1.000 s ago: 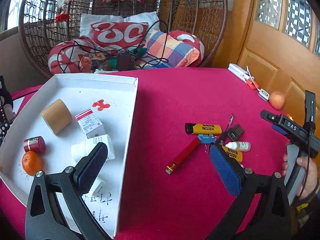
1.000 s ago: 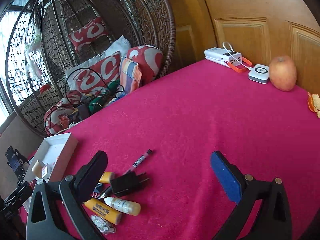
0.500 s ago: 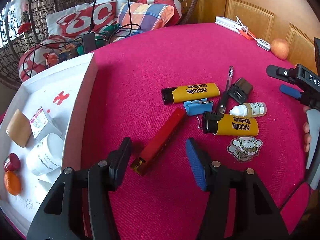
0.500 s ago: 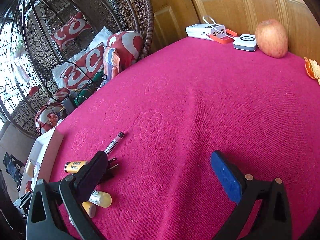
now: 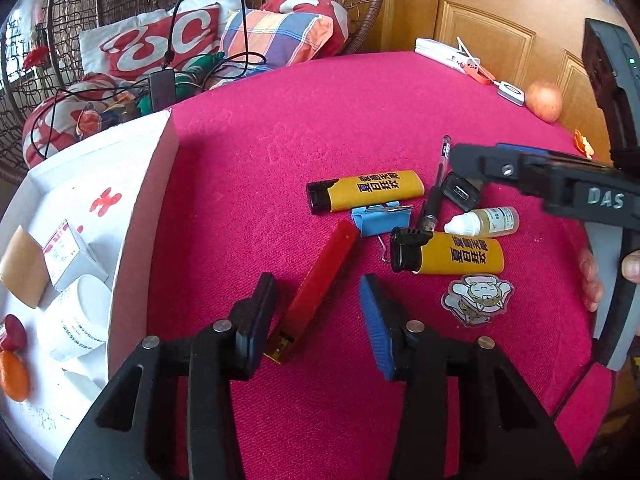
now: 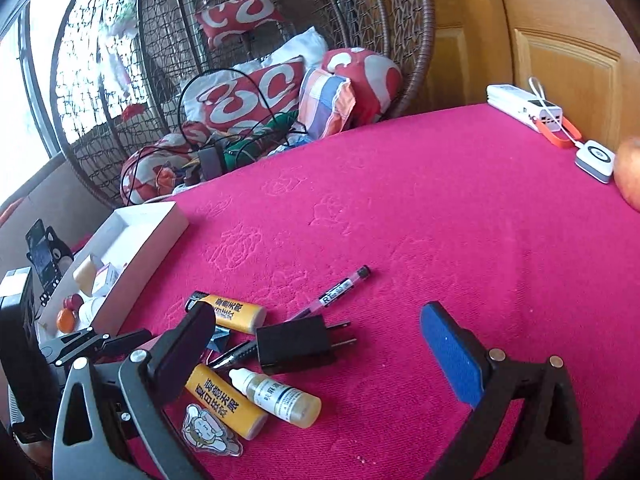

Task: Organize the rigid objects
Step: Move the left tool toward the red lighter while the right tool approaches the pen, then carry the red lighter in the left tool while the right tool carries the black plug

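Soft daylight fills both views, and it enters through the bright window behind the round wicker hanging chair [image 6: 248, 80], which is overexposed to white at the far left of the right wrist view. The magenta textured tablecloth [image 5: 320, 128] is evenly lit, with only weak, short shadows under the small items ahead of the fingers. Fisheye distortion bends the edges strongly and the corners are black. The central parts are sharp; the borders are slightly soft.

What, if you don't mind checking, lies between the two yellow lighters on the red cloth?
In the left wrist view, a blue binder clip lies between the upper yellow lighter and the lower yellow lighter, beside the pen.
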